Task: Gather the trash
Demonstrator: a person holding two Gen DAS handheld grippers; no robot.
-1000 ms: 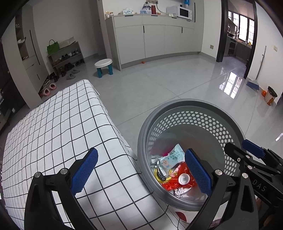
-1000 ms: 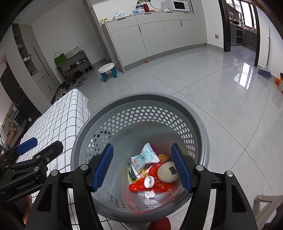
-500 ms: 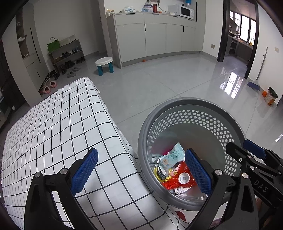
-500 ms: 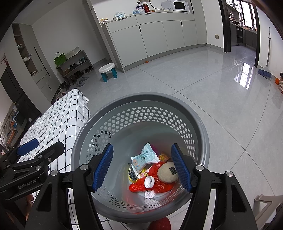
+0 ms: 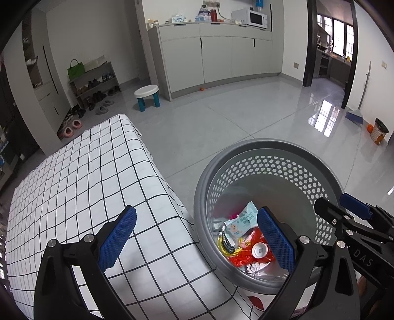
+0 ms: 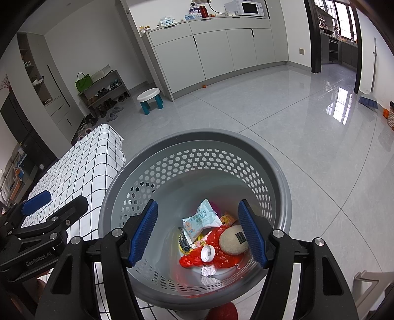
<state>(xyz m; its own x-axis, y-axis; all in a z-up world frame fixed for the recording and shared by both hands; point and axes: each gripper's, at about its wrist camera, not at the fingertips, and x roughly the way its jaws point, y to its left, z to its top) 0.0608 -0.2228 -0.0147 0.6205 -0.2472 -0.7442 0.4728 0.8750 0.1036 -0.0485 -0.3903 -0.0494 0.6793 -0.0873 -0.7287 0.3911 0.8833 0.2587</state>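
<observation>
Nearest the viewer, the right tongs (image 6: 198, 232) hang over the mouth of a grey perforated waste basket (image 6: 283, 177), blue pads spread apart and grasping nothing; the left tongs (image 5: 194, 240) are likewise released and empty, one pad above a counter covered in a white cloth with a black grid (image 5: 73, 187), the other pad over the basket's edge; the basket stands just beside that counter. The collected trash lies at the bottom of the basket: a crumpled red plastic bag (image 6: 221, 258), a white bottle cap (image 6: 207, 253) resting on it, a pale blue wet-wipe packet (image 6: 202, 219), a round beige puff with a dark label (image 6: 234, 240), a scrap of crumpled white paper (image 6: 209, 270) and something yellow, partly hidden (image 5: 222, 246). Beyond the basket stretches a glossy grey tiled floor (image 6: 295, 110); farther off stand a small white stool with teal legs (image 6: 150, 99), a shoe rack with a green bag on top (image 5: 94, 83), and a broom (image 5: 355, 115) leaning by a doorway; against the far wall run pale cabinets carrying a microwave (image 5: 256, 17).
</observation>
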